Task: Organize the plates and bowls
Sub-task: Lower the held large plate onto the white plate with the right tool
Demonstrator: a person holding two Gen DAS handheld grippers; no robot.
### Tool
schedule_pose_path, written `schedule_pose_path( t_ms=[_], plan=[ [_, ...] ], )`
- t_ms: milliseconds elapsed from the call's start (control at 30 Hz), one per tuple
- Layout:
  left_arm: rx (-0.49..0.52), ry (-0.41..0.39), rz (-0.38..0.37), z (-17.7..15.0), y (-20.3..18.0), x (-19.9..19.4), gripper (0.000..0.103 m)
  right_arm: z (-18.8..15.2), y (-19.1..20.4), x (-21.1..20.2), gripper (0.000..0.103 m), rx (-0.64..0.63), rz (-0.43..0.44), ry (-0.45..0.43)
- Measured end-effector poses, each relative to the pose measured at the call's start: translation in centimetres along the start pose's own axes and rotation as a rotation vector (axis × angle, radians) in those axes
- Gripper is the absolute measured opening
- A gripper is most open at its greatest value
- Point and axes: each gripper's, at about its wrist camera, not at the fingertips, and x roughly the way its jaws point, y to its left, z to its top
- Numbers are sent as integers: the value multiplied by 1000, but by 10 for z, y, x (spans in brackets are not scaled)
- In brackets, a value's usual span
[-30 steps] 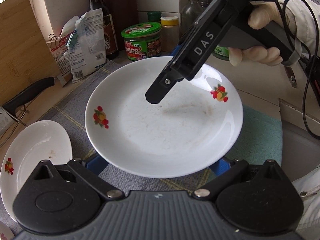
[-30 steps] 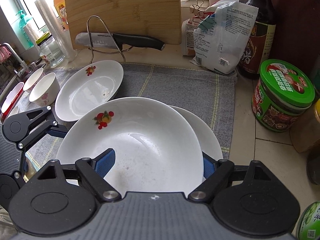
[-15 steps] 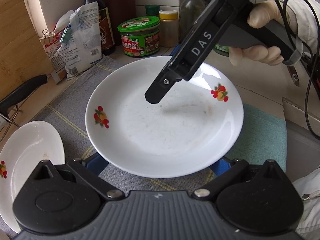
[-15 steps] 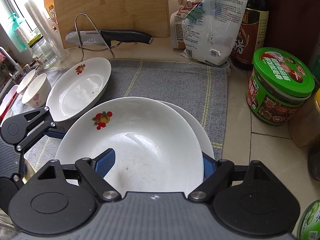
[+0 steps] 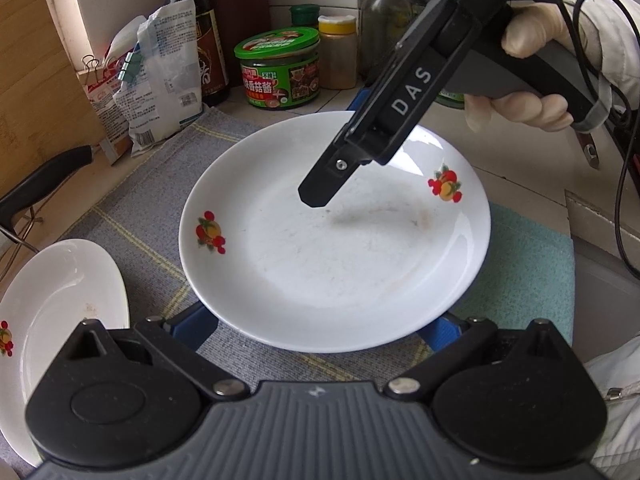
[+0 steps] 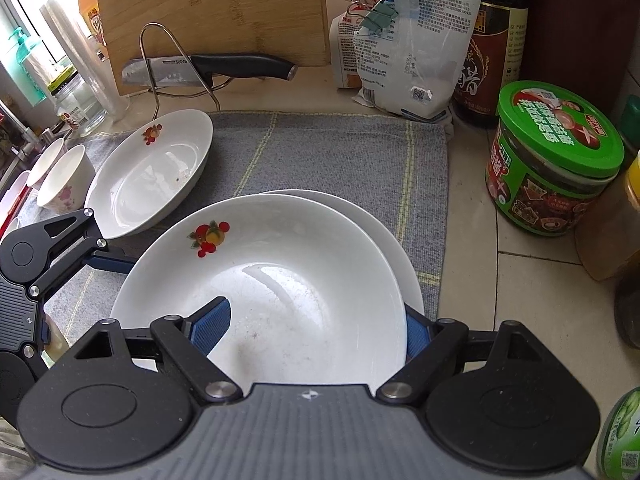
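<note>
My right fingers grip the near rim of a white glazed ceramic plate with red fruit decals, one blue pad inside the well and the other outside the rim, holding it just over a second white plate on the grey woven mat. My left fingers straddle that lower plate's near edge; whether they press on it I cannot tell. The plate is stiff, slick-glazed, brittle and fairly heavy, so I judge the rim the only sound place to hold. Against the earlier frames, the grip is unchanged; the third white plate and the green-lidded jar sit slightly shifted in view.
</note>
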Motion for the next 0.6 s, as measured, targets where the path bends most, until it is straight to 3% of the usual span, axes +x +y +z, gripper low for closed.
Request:
schedule_pose_path(
  t_ms=[600],
  plan=[
    [3, -25, 17, -4, 1, -8, 102, -6, -1, -7, 91, 15, -5, -5]
  ],
)
